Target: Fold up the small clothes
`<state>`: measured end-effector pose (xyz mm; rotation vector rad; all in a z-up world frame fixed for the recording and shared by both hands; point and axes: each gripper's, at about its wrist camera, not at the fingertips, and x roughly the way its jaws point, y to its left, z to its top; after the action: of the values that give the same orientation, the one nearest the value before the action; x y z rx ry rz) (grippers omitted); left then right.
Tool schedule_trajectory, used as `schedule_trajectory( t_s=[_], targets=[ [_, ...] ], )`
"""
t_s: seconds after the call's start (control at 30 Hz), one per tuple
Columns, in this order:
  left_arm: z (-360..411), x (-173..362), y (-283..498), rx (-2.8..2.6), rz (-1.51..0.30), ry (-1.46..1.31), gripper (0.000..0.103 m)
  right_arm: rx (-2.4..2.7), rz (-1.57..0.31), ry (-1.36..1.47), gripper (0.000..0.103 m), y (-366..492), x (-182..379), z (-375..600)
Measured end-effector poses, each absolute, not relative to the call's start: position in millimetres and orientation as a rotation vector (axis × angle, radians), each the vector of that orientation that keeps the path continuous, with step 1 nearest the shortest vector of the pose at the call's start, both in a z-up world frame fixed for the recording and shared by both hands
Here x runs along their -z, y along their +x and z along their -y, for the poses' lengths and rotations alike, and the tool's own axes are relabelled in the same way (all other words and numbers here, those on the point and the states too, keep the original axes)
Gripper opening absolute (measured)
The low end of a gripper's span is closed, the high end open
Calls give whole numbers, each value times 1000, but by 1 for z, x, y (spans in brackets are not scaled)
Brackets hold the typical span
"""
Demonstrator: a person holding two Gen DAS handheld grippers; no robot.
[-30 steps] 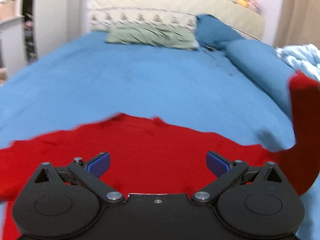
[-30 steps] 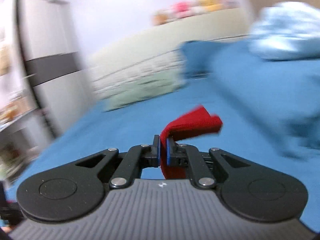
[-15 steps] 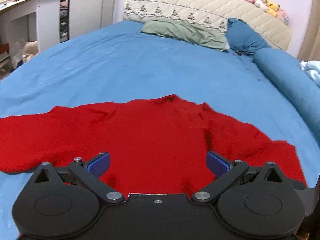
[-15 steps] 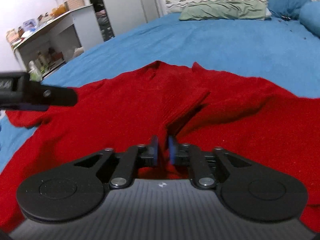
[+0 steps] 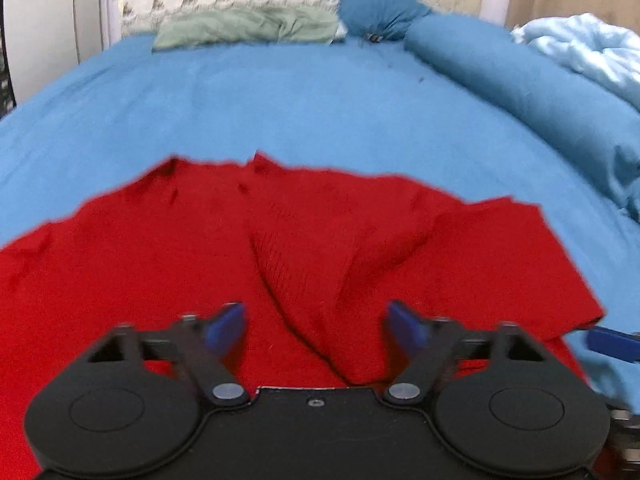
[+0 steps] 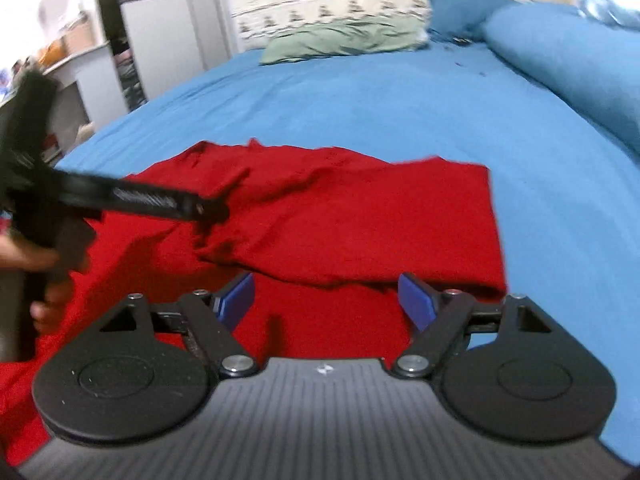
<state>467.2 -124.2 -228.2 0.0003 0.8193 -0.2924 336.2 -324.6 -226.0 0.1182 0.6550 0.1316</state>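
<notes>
Red sweater [image 5: 208, 256] lies on the blue bed [image 5: 304, 104], one sleeve folded across it; left claw [image 5: 316, 326] and right claw [image 6: 326, 300] both gape apart, empty.

The red garment [image 5: 304, 264] is cut off by the left and bottom picture edges and partly hidden beneath the left gripper [image 5: 316, 330], whose body is smeared by motion blur beside the garment in the right wrist view.
</notes>
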Motion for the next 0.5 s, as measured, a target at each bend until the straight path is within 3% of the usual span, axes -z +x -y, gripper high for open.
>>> schedule_trajectory(
  t_s=[0.1, 0.5],
  targets=[
    [106, 233, 467, 261, -813, -94, 57, -106, -648, 117, 95, 333, 225, 333],
    [71, 241, 465, 268, -739, -317, 54, -27, -644, 152, 95, 328, 227, 351]
  ],
)
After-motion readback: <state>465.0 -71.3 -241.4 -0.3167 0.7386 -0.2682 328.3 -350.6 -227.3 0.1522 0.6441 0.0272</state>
